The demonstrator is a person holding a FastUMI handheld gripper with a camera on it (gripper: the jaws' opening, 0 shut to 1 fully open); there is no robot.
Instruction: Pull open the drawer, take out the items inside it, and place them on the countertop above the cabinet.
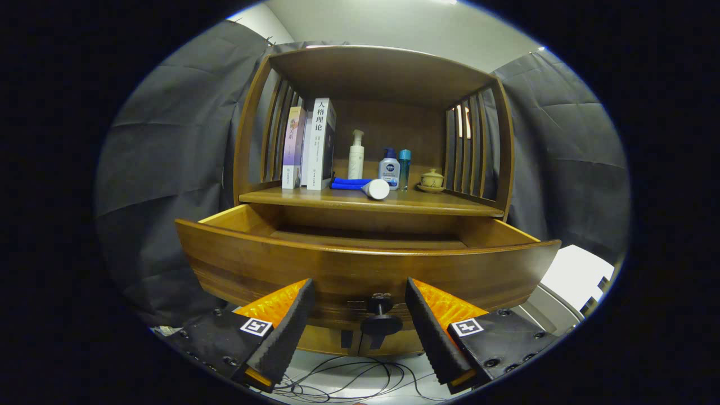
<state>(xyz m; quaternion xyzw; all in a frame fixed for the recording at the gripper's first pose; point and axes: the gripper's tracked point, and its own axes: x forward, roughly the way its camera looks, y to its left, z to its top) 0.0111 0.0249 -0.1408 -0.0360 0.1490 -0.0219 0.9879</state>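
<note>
A wooden cabinet stands ahead with its drawer point(360, 270) pulled out toward me. The drawer's curved front hides most of the inside; only a strip of bare bottom shows and no item is visible there. The dark round knob point(381, 316) sits low on the drawer front, between my fingers and apart from both. My gripper point(360, 292) is open, its fingertips close to the drawer front on either side of the knob, holding nothing. On the countertop point(450, 205) above the drawer lie a blue tube with a white cap point(363, 186), bottles and books.
On the countertop stand two books point(315, 146), a white pump bottle point(355, 154), a small blue-capped bottle point(389, 169), a slim teal bottle point(404, 167) and a small lidded cup on a saucer point(432, 180). Slatted sides and a top board enclose it. Cables point(343, 379) lie on the floor below.
</note>
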